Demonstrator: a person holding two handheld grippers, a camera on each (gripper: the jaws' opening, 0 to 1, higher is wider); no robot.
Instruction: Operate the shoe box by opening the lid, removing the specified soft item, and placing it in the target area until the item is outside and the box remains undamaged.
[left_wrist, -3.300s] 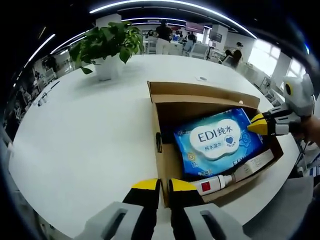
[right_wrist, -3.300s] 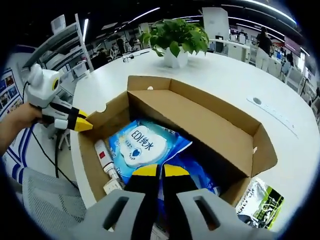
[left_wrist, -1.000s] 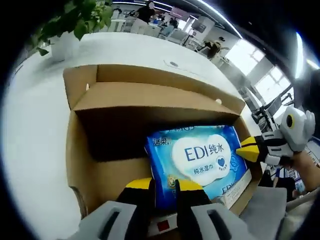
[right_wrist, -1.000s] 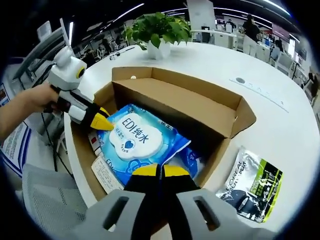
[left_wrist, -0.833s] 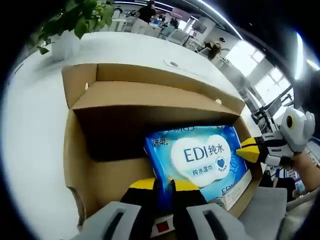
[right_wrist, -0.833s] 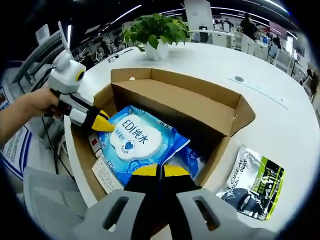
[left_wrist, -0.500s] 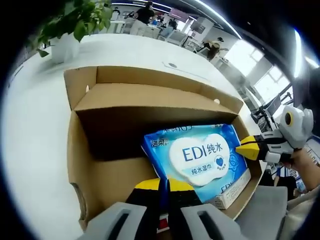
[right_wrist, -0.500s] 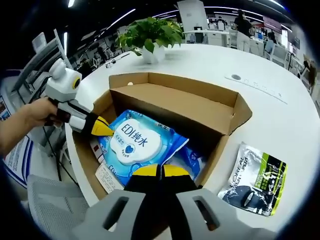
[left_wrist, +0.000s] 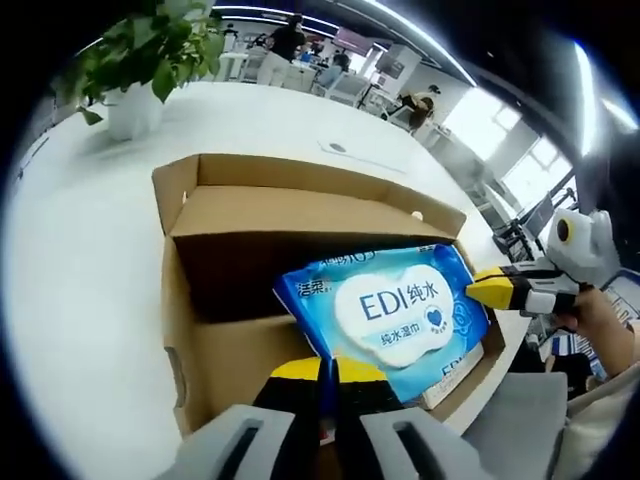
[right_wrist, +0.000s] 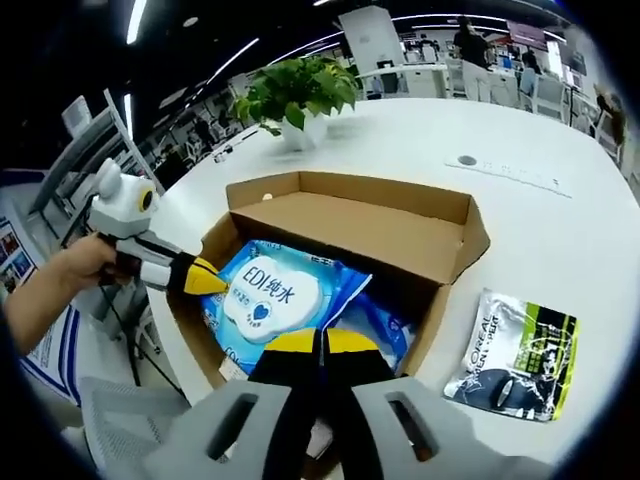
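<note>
In the left gripper view, the open box (left_wrist: 200, 330) sits on a white table (left_wrist: 70, 300), its lid folded back on the far side. A blue wipes pack (left_wrist: 385, 315) printed "EDI" is tilted up out of the box, its near corner pinched between the closed yellow tips of the left gripper (left_wrist: 328, 370). The right gripper (left_wrist: 478, 290) comes in from the right with its yellow tips together, touching the pack's far edge; whether it grips the wrapper cannot be told here. A potted plant (left_wrist: 150, 60) stands well beyond the box. In the right gripper view, the box (right_wrist: 440, 290) lies open with the pack (right_wrist: 275, 295) raised inside it, over a second blue packet (right_wrist: 385, 325) lower down. The right gripper (right_wrist: 320, 342) has its jaws pressed together at the pack's near edge; whether wrapper lies between them cannot be told. The left gripper (right_wrist: 208, 281), held by a hand (right_wrist: 85, 265), meets the pack's left edge with its tips together. A silver and black sachet (right_wrist: 515, 350) lies on the table (right_wrist: 560, 230) just right of the box, and the plant (right_wrist: 295, 95) stands beyond.
</note>
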